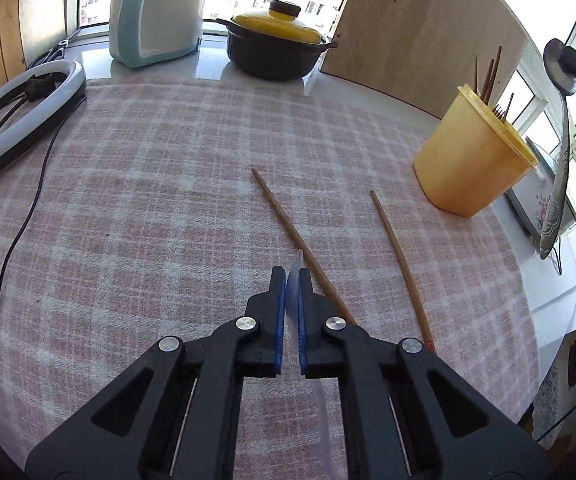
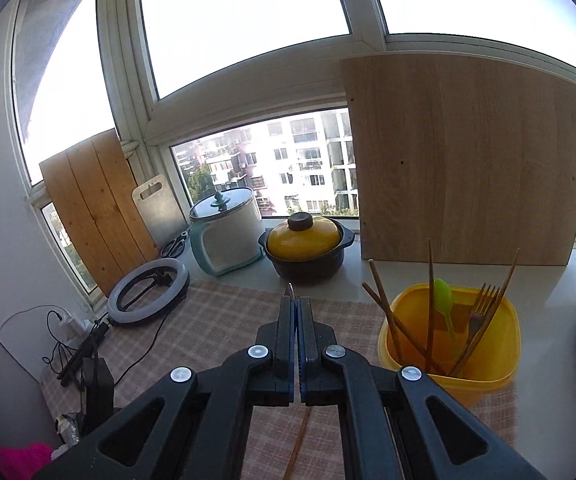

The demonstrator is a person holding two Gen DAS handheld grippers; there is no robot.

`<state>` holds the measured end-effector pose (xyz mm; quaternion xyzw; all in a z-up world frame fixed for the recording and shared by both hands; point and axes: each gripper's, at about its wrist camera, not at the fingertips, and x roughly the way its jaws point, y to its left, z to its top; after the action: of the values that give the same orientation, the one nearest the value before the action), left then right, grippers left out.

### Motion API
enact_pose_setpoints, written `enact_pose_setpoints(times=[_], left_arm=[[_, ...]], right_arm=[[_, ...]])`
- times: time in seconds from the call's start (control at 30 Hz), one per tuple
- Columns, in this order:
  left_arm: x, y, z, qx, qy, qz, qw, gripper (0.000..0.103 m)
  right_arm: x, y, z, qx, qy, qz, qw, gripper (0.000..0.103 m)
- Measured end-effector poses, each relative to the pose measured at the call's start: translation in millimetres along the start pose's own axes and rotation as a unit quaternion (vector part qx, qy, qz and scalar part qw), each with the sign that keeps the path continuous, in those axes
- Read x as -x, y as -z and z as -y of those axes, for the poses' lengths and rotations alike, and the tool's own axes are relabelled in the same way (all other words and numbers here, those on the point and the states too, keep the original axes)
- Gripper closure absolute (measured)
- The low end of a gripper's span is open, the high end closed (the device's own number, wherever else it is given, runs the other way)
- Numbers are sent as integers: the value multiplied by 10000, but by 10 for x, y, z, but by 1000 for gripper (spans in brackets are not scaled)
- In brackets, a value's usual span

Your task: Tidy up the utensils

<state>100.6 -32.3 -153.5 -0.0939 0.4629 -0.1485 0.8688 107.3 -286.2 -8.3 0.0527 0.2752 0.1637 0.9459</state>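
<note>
My left gripper (image 1: 294,280) is shut on a thin clear plastic utensil (image 1: 298,261) whose tip pokes out past the blue pads, low over the checked cloth (image 1: 148,200). Just right of it lie two wooden chopsticks (image 1: 288,228) (image 1: 400,256). The yellow utensil tub (image 1: 464,168) (image 2: 484,376) stands at the right and holds chopsticks, a green spoon (image 2: 443,294) and a wooden fork (image 2: 484,304). Up beside the tub, my right gripper (image 1: 568,66) (image 2: 297,300) is shut on a metal spoon (image 1: 558,184) (image 2: 289,290) with its handle hanging down.
A ring light (image 1: 20,120) with its black cable (image 1: 20,232) lies at the left. A white and teal cooker (image 1: 156,12), a yellow-lidded dark pot (image 1: 276,48) and a leaning wooden board (image 1: 420,32) stand along the window sill. The table edge runs close behind the tub.
</note>
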Motion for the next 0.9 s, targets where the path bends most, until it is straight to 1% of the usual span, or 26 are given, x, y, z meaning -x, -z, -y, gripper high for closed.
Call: enact_pose_setpoints(times=[0.2, 0.47, 0.67, 0.77, 0.9], left_arm=[[313, -344, 227, 64, 285, 567, 9980, 100], [549, -808, 857, -259, 675, 1344, 9883, 100], [483, -1129, 1263, -328, 913, 1547, 9832, 100], [427, -1265, 1462, -350, 1010, 1630, 9808, 100], [318, -1443, 1708, -380, 1033, 1746, 9785, 100]], right_arm=[[204, 2, 246, -90, 197, 98, 9997, 103], [455, -80, 627, -141, 579, 257, 9979, 103], [586, -156, 969, -283, 842, 357, 9954, 103], [608, -194, 1121, -360, 909, 386, 9945, 103], [611, -235, 1308, -437, 963, 391, 9936, 103]])
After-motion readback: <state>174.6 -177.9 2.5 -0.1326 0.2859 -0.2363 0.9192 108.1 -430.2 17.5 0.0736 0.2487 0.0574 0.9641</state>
